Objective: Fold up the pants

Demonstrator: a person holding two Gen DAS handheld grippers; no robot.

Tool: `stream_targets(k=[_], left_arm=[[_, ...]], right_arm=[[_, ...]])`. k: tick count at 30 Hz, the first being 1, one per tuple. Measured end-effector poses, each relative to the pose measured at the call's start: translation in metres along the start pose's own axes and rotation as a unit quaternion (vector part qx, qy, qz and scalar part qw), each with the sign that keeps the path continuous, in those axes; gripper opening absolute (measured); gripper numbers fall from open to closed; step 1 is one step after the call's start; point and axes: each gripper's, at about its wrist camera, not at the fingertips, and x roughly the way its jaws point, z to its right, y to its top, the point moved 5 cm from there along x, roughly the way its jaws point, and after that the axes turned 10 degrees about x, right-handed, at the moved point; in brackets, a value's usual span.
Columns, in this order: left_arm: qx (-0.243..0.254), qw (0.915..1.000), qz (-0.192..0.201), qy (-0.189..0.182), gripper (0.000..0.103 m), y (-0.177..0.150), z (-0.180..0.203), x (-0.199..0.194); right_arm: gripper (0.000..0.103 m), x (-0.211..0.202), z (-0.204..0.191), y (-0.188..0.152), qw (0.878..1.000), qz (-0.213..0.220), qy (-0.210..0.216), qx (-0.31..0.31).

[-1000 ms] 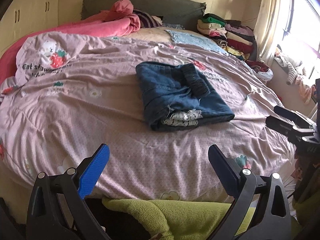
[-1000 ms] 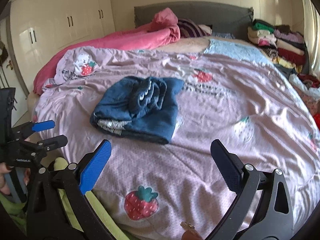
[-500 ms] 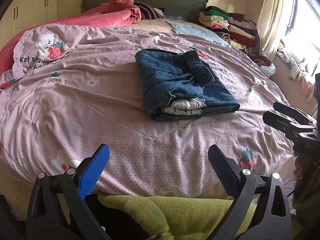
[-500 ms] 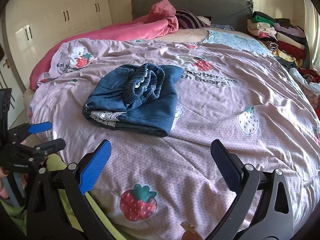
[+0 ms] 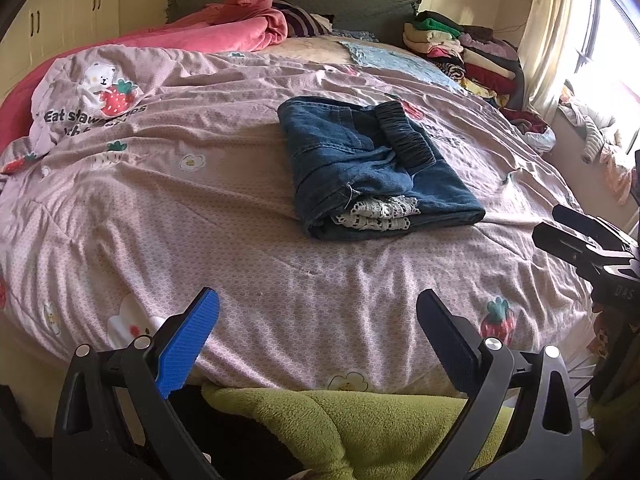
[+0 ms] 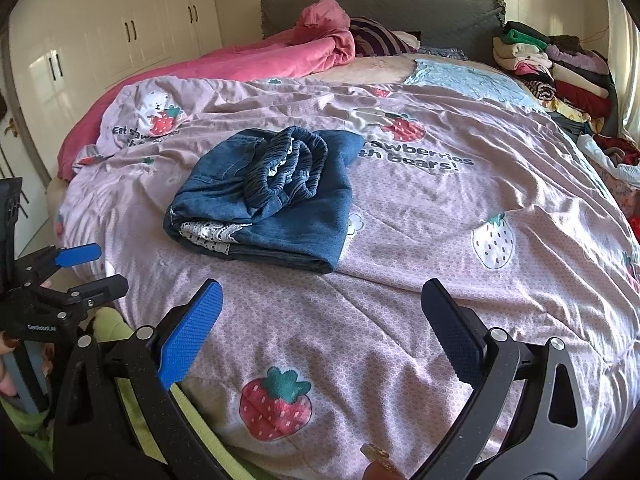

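The blue denim pants (image 5: 372,168) lie folded in a compact bundle on the pink strawberry bedspread (image 5: 200,216), elastic waistband on top and white lace trim at the near edge. They also show in the right wrist view (image 6: 272,200). My left gripper (image 5: 318,320) is open and empty, held back over the bed's near edge. My right gripper (image 6: 320,308) is open and empty, also short of the pants. Each gripper shows at the side of the other's view: the right one (image 5: 576,236), the left one (image 6: 84,268).
A stack of folded clothes (image 5: 460,52) stands at the bed's far right corner. A pink duvet (image 5: 224,32) is heaped by the grey headboard. White wardrobes (image 6: 100,32) line the left wall. Green fleece (image 5: 360,420) lies below the grippers. Loose clothes lie by the window (image 5: 592,136).
Both grippers have drawn slightly closer to the bed and tilted down, so the pants appear nearer. The pants have not moved. Both jaws stay open.
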Motion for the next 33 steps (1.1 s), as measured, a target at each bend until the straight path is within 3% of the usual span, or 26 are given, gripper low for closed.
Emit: stream_targets(k=[33], left_arm=[[-0.004, 1.0000, -0.001, 0.001, 0.099, -0.0004, -0.0027, -0.0040]], right_arm=[[0.094, -0.0012, -0.0062, 0.0001, 1.000, -0.002, -0.003, -0.008]])
